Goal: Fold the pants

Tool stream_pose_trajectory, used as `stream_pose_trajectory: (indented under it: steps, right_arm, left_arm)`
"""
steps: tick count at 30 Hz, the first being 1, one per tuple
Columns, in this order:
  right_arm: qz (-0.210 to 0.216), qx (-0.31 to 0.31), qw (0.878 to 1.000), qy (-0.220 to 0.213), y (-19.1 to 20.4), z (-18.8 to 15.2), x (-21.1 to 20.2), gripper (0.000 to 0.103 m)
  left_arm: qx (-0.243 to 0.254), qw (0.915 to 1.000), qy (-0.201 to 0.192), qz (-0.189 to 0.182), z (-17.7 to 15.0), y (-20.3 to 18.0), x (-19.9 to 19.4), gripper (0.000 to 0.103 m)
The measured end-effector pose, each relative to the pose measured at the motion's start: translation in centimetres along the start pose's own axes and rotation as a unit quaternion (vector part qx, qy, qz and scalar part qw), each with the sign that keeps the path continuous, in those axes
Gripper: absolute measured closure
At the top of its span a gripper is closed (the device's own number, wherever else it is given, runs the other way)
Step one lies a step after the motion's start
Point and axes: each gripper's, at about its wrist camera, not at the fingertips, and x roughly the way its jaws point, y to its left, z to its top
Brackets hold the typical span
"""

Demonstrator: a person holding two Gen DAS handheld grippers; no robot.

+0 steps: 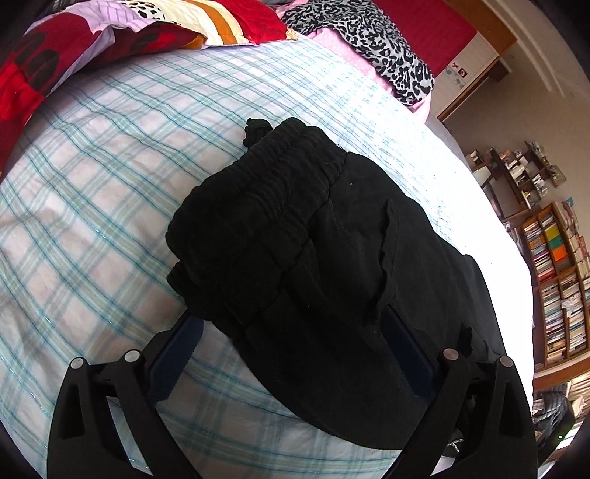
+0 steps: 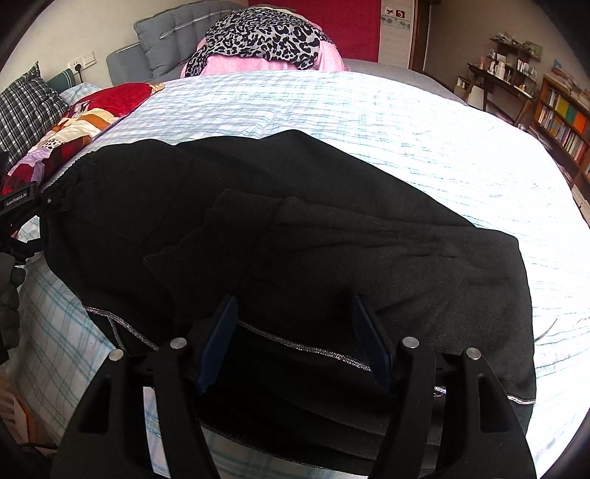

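Black pants [image 1: 302, 265] lie on a bed w/ a pale blue-and-white plaid sheet [image 1: 92, 191], filling the centre and lower right of the left wrist view, elastic waistband [image 1: 258, 191] bunched toward upper centre w/ a knotted drawstring end [image 1: 256, 129] poking out at its top. Left tool [image 1: 291, 331] at bottom centre has its jaws spread wide, one dark blue pad each side; the waistband end of the pants drapes over and between them, so can't tell if the pads actually pinch cloth. In the right wrist view the pants [image 2: 332, 239] spread across the middle of the frame, folded over themselves, a ribbed cuff [image 2: 239, 210] lying on top near centre and a thin silvery seam line [image 2: 306, 346] running across the lower part. Right tool [image 2: 295, 331] at bottom centre is also wide, pads resting on or just above the black fabric, nothing clearly clamped. At the left edge of that view part of the other tool's body and a dark-gloved hand [image 2: 9, 302] show. Red patchwork quilt [image 1: 110, 29] sits upper left of the left wrist view, a leopard-print cloth [image 1: 372, 40] over pink fabric at upper right, and bookshelves [image 1: 560, 280] at the right edge.
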Motion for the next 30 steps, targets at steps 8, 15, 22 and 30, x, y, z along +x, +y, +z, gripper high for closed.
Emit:
stream_pose_trajectory:
  steps: [8, 15, 22, 30]
  right_arm:
    - [0.001, 0.002, 1.000, -0.003, -0.2, -0.1, 0.0, 0.037]
    - [0.003, 0.007, 1.000, -0.006, -0.2, -0.1, -0.1, 0.037]
    - [0.003, 0.014, 1.000, -0.011, -0.4, -0.3, -0.4, 0.037]
    - [0.002, 0.030, 0.999, -0.020, -1.6, -0.7, -1.1, 0.037]
  left_arm:
    - [-0.004, 0.9997, -0.018, 0.016, 0.1, -0.3, 0.4, 0.009]
    - [-0.023, 0.9983, -0.036, 0.040, 0.4, 0.4, -0.3, 0.049]
    - [-0.015, 0.9979, -0.061, 0.014, 0.5, -0.7, -2.0, 0.072]
    - [0.017, 0.9953, -0.095, -0.004, 1.3, -4.7, -4.3, 0.076]
